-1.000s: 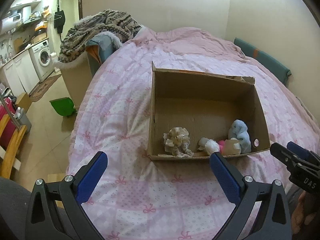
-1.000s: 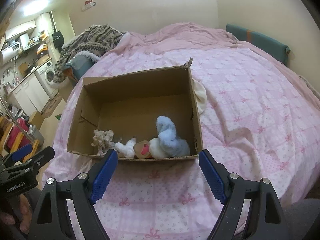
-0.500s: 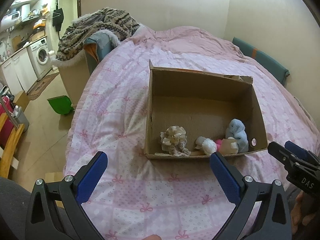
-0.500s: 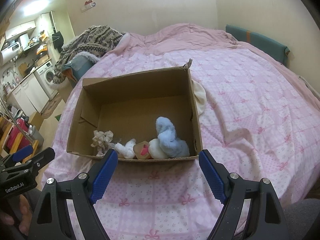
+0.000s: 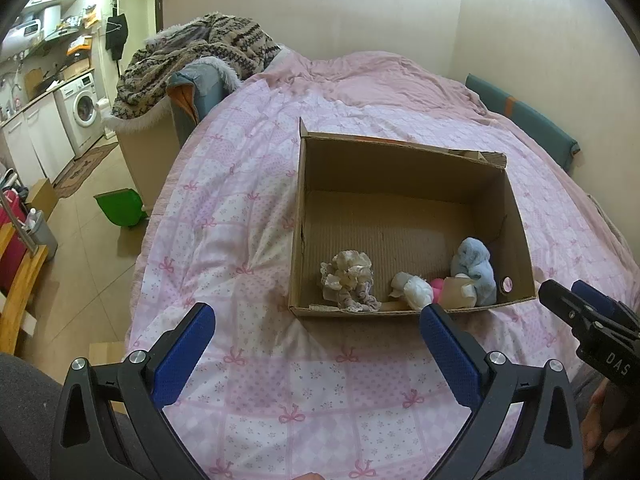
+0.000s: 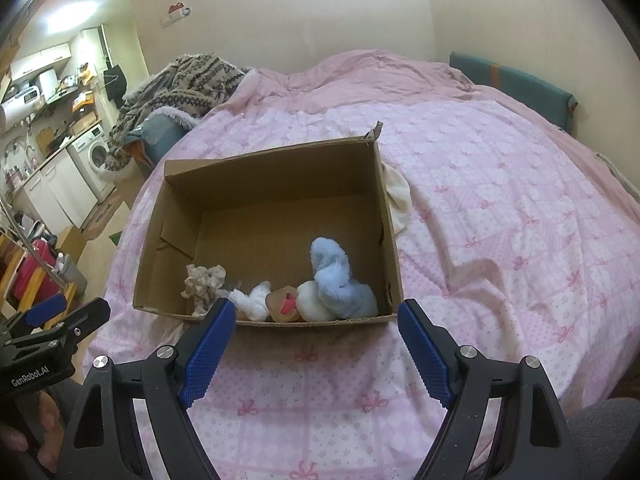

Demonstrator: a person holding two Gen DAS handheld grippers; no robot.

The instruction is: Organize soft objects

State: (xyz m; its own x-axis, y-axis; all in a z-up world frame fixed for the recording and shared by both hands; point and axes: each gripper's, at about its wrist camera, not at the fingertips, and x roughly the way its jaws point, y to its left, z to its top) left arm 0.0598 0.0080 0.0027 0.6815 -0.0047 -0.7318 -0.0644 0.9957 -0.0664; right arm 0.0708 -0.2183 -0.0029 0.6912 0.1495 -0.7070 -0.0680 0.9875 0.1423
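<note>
Both tongs hang over the near edge of the bed, tipped down toward the box [image 5: 404, 216]: my left tongs [image 5: 316, 344] stand wide with nothing between the blue pads, and my right tongs [image 6: 316, 340] are just as wide and just as empty. Neither touches anything; only the pink quilt [image 5: 248, 240] lies under them.

All the soft things I can see inside lie bunched along the box's near wall. From left to right in the right view: a cream frilly cloth [image 6: 202, 280], a white fluffy piece [image 6: 252, 300], a tan and pink item [image 6: 284, 304] I cannot identify, and a blue plush [image 6: 336, 280] leaning on a white ball [image 6: 310, 304]. Outside the box, a cream cloth [image 6: 398, 200] sits against its right wall on the quilt, partly hidden; I judge that is the piece not yet put away.

Risks as I see them: the cream cloth is tight against the cardboard, so a pad coming down there could catch the wall and shove or tip the light box across the soft quilt. Pinching too deep would grab quilt along with cloth. Reaching with the right tongs over the box could also snag the torn corner flap [image 6: 374, 132]. Limp fabric may slip from a shallow pinch and fall short
</note>
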